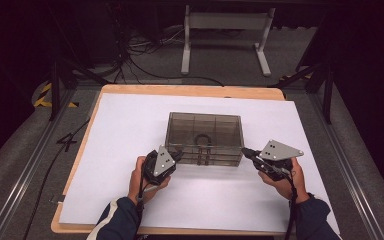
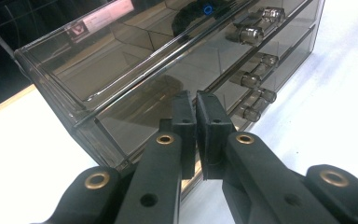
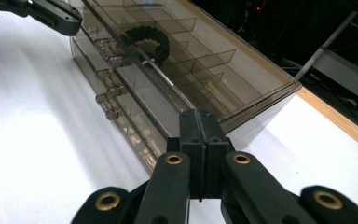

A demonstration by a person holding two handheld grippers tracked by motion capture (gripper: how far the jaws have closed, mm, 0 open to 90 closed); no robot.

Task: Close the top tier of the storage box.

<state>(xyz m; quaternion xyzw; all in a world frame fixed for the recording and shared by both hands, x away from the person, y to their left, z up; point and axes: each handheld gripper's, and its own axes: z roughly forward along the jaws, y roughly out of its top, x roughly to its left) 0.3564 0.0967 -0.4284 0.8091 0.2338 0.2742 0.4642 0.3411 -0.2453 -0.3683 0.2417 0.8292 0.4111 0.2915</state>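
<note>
Hand-held gripper, left (image 1: 179, 156), is seen at the near left corner of the drawer box (image 1: 205, 131); in the left gripper view its jaws are nearly together with a thin gap between the pads, nothing clamped, tips just at the box's lower front. Hand-held gripper, right (image 1: 245, 152), is placed at the near right corner of the box; in the right gripper view its jaws are pressed flat together, empty, tips close to or touching the corner — contact cannot be confirmed.

The drawer box, of smoked clear plastic, is set near the middle of the white sheet (image 1: 130, 130) that covers the worktop (image 1: 190, 90), slightly toward the far edge. Its top tray is divided into compartments; a black braided bracelet (image 3: 147, 39) is lying in one of the middle compartments, toward the front. Drawers below are marked by pairs of clear knobs (image 2: 256, 28) at the front centre.

Progress, judged: all drawers appear closed and flush; no knob is gripped. The bracelet has not been picked up. The box looks bracketed by both grippers at its front corners, so a steadying or repositioning of the box is taken to be the step in hand. Opening a drawer and any handling of the bracelet are left to be done.
</note>
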